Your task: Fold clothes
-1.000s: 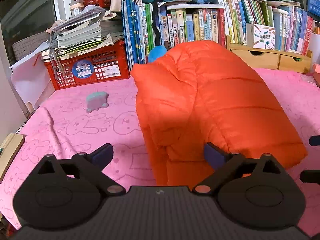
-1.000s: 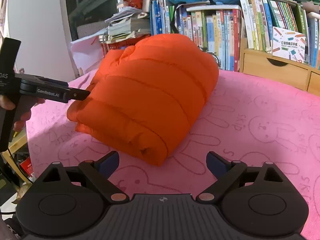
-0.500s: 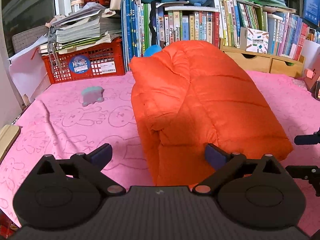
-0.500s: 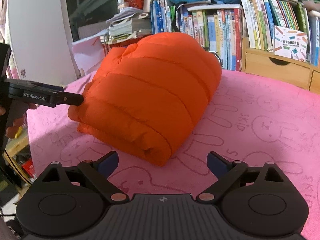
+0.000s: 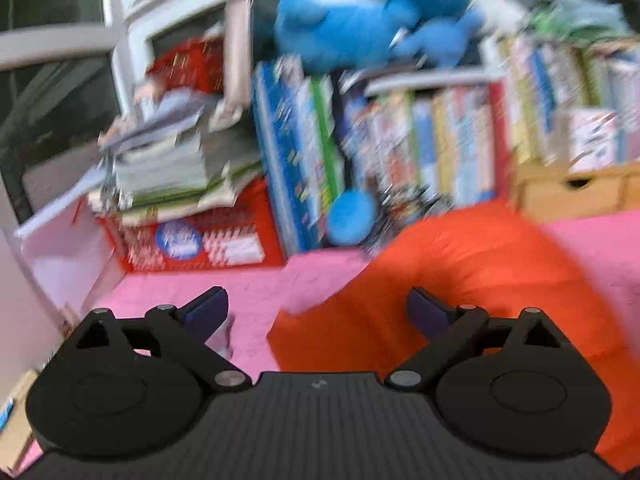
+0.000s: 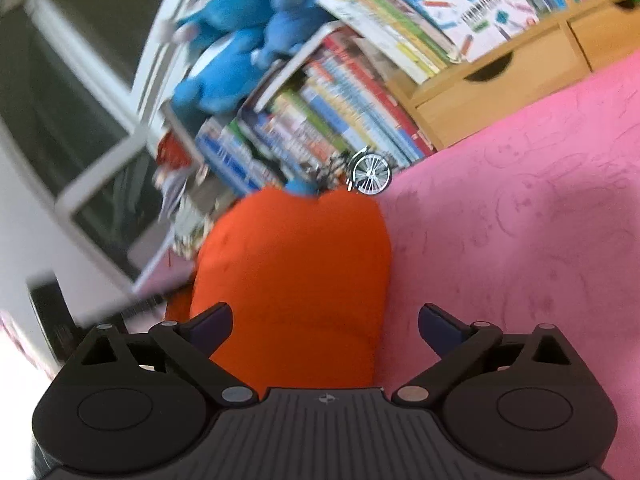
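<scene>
A folded, puffy orange jacket (image 5: 480, 280) lies on the pink bunny-print cloth (image 5: 240, 280). The left wrist view is blurred by motion. My left gripper (image 5: 316, 300) is open, and the jacket's near left corner shows between its fingers, closer to the right one. In the right wrist view the picture is tilted. The jacket (image 6: 292, 272) stretches away from my right gripper (image 6: 326, 314), whose jaws are opening wide. The jacket's near end sits between them, with no pad seen pressing on it.
Rows of books (image 5: 420, 140), a red basket (image 5: 192, 240) under stacked papers and blue plush toys (image 5: 360, 20) line the back. Wooden drawers (image 6: 500, 68) and a small bicycle model (image 6: 370, 172) stand behind the jacket. A dark blurred shape (image 6: 52, 320) sits at the left edge.
Both grippers have moved in close to the jacket. The right view has rolled sideways and its jaws stand a little wider. The left view now looks higher and is blurred.
</scene>
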`<state>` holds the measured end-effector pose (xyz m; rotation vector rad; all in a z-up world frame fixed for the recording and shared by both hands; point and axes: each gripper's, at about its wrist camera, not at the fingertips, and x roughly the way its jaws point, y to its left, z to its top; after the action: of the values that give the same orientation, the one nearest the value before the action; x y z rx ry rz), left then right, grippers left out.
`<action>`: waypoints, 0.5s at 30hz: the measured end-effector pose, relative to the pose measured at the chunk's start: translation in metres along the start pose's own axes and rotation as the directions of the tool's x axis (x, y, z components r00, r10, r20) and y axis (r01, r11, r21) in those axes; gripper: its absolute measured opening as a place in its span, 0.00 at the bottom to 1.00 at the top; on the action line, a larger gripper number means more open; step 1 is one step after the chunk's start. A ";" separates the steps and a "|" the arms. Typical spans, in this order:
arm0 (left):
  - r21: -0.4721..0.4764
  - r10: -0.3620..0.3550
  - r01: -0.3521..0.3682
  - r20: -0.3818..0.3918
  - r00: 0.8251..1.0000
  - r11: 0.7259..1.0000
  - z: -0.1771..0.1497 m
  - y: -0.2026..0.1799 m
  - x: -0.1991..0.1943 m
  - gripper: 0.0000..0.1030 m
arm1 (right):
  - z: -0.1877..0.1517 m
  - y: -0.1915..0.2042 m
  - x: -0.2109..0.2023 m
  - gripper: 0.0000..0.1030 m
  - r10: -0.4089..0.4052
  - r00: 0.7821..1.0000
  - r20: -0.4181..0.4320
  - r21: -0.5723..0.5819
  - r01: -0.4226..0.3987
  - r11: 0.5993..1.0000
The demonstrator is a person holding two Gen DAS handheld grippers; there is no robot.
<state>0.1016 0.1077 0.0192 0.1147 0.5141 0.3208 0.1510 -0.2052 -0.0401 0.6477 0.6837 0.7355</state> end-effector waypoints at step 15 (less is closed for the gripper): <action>-0.055 -0.118 0.114 -0.083 0.990 0.992 -0.042 0.016 0.057 0.96 | 0.038 -0.014 0.142 0.88 0.114 0.976 -0.188 0.144 -0.087 0.986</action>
<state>0.1238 0.1427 -0.0405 0.0220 0.5949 0.2251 0.2630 -0.1152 -0.0725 0.7445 0.8925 0.8600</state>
